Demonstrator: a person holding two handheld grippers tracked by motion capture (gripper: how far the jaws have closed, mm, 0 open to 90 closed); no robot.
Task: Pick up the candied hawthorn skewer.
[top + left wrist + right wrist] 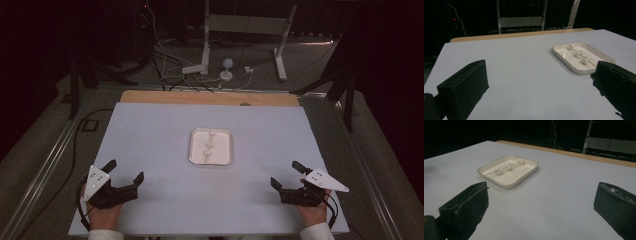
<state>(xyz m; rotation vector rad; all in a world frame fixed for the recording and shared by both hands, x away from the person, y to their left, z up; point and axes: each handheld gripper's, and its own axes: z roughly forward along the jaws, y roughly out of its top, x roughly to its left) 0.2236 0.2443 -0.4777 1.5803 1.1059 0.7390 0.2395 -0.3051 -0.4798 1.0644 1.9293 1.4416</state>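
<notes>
Two grippers are resting at the near edge of the desk [150, 145]: the left gripper [126, 170] and the right gripper [285, 174], each with its black jaws spread wide and holding nothing. Beyond them, near the middle of the pale, matte desk surface, a white tray [194, 150] with rounded corners and a glossy raised rim is lying flat. Inside it, a thin wooden skewer [591, 61] is carrying three small white lumps [577, 54], spaced apart along its length. Farther off, cables [165, 62] are trailing across the floor.
</notes>
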